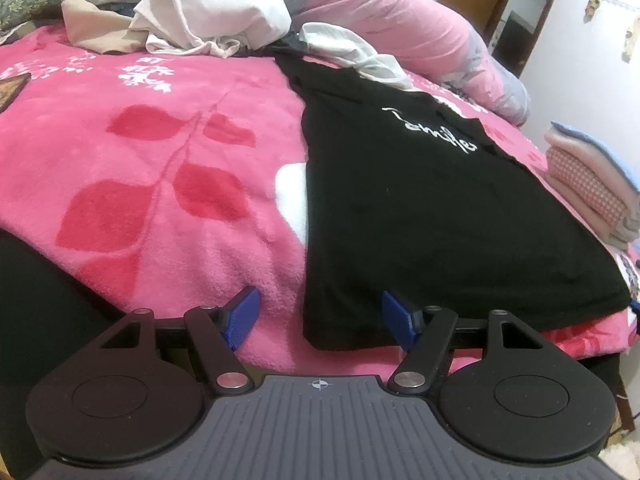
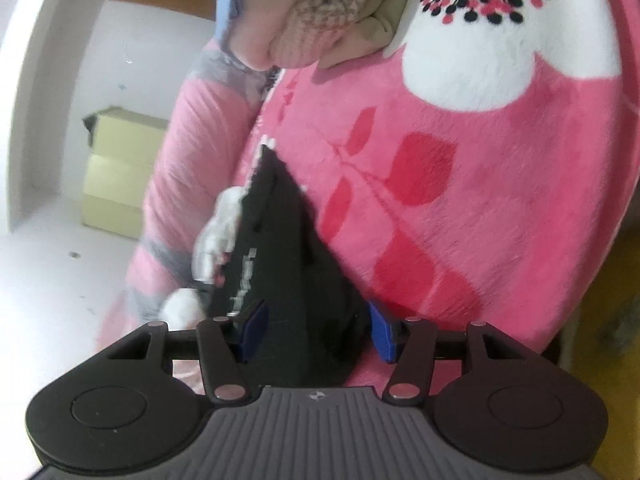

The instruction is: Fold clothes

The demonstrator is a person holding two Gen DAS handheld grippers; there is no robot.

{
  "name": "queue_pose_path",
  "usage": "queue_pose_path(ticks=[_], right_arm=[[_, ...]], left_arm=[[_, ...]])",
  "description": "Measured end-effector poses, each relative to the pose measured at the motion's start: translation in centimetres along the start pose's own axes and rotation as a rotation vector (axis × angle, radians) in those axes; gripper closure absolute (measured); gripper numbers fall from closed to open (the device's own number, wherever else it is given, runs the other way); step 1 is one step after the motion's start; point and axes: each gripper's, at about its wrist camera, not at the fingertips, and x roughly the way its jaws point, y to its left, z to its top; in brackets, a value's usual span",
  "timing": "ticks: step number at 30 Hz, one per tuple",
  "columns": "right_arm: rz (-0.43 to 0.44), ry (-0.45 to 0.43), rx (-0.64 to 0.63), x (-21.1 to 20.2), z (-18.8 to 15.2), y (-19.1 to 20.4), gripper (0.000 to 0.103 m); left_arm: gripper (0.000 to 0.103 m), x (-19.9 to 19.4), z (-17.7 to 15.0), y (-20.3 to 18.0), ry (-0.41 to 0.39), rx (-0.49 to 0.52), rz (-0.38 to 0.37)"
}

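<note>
One big pink floral blanket (image 1: 140, 168) across the bed, red leaf prints and white flowers all over. One long pink-and-grey rolled duvet (image 1: 392, 12) along the far edge. One black T-shirt (image 1: 432, 208) with white script lettering, laid out flat on the right half of the blanket, hem at the near edge, collar pointing far. One messy heap of unfolded clothes (image 1: 180, 24) at the far left, whitish and beige pieces on top, too tangled for an exact count. One white garment (image 1: 360, 54) crumpled just past the shirt's collar. One folded stack (image 1: 592, 184) at the right, checked pink piece plus a blue-edged one.

Two grippers, four blue pads total. Left gripper (image 1: 320, 320) spread wide right at the shirt's near-left hem corner, not pinching anything. Right gripper (image 2: 316, 330) also spread, black fabric sitting between the fingers but not clamped; view there pretty blurry.
</note>
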Motion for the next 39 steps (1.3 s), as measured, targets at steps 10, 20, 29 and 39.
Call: queue_pose_path(ticks=[10,20,29,39], right_arm=[[0.071,-0.009,0.045,-0.1,-1.1,-0.3,0.057],[0.088,-0.028,0.029,0.5,-1.6,-0.4,0.072],[0.093,-0.043,0.054,0.5,-1.9,-0.6,0.072],[0.094,-0.044,-0.003,1.0,-1.9,0.6,0.072]], left_arm=[[0.036,0.4,-0.7,0.1,0.041,-0.003,-0.039],[0.051,0.8,-0.3,0.8,0.037,-0.020,-0.129],[0.061,1.7,-0.1,2.9,0.075,-0.144,-0.253],[0.080,2.2,-0.1,2.0,0.111,-0.114,-0.229]])
